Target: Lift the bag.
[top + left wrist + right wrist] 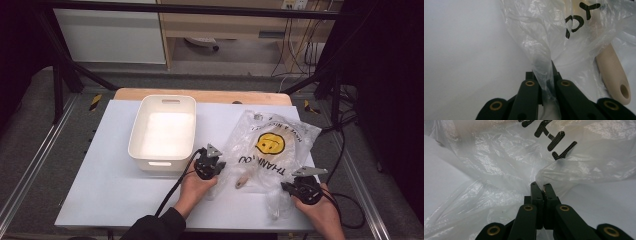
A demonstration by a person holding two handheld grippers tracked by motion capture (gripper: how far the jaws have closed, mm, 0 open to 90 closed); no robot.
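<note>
A clear plastic bag [270,145] printed with a yellow smiley and black letters lies on the right half of the white table [110,190]. A beige handle [243,178] with a hole at its end pokes out at the bag's near edge. My left gripper [221,167] is shut on a twisted strip of the bag's left side. In the left gripper view the film [544,32] runs down between the closed jaws of the gripper [546,75], with the handle [614,72] to the right. My right gripper [286,186] is shut on the bag's near right edge; the right gripper view shows the gripper [543,187] pinching a fold of the film [499,157].
A white rectangular bin [135,135] stands empty just left of the left gripper. A wooden board edge [200,94] runs along the table's far side. Black frame bars and cables lie beyond the table. Both grippers' cables trail toward the near edge.
</note>
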